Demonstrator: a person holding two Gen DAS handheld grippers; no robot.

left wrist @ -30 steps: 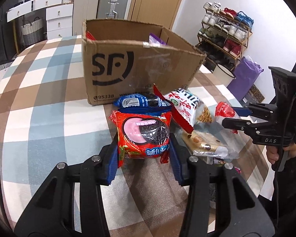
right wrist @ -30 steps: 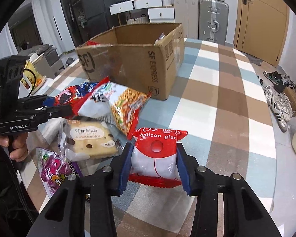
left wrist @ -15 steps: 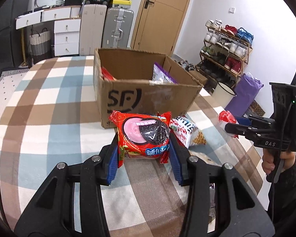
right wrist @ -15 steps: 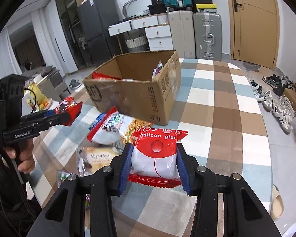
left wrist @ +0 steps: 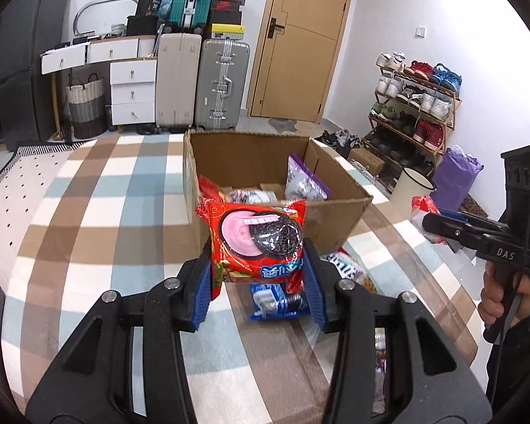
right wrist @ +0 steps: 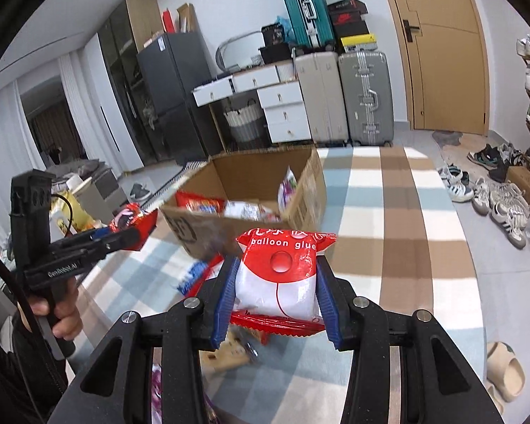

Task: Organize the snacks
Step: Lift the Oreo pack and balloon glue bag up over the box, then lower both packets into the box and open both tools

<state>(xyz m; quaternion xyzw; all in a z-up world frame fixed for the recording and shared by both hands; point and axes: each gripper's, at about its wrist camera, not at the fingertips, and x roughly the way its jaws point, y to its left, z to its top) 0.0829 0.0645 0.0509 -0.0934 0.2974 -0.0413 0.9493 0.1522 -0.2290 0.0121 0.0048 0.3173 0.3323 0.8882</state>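
Left tongs (left wrist: 258,275) are clamped on the red cookie pack (left wrist: 256,238), held up just short of the cardboard box (left wrist: 335,212). Right-wrist view: right tongs (right wrist: 275,304) squeeze the balloon glue bag (right wrist: 282,275) above the table (right wrist: 406,247). Both crinkly bags could slip out or snag the box's near wall.

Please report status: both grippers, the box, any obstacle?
Left gripper shut on cookie pack. Right gripper shut on balloon glue packet. Cardboard box open ahead, nothing blocking.
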